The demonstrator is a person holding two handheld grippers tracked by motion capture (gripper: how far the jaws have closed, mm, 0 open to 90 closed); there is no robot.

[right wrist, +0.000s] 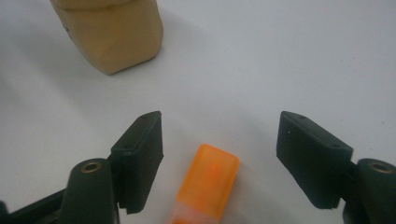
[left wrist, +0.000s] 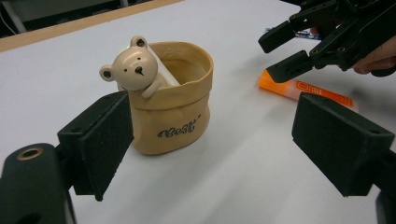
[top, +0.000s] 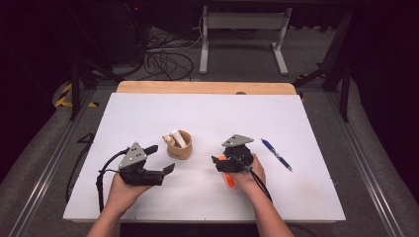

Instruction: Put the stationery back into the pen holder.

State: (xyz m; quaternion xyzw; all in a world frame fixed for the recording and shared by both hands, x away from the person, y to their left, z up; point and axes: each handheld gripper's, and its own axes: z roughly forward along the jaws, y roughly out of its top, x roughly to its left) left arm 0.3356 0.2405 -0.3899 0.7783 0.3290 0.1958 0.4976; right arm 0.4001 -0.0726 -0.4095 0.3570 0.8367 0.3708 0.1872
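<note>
A tan pouch-shaped cup with a small bear figure on its rim stands mid-table, with a white stick inside it. An orange marker lies flat on the white table to the cup's right. My right gripper hangs over the marker with a jaw on each side of its capped end, and a gap shows between each pad and the marker. My left gripper stands open just left of the cup, pointing at it and holding nothing. The left gripper view also shows the right gripper above the marker.
A blue pen lies on the white tabletop to the right of my right hand. A wooden strip edges the far side. Beyond it are a white metal stand and loose cables on the floor.
</note>
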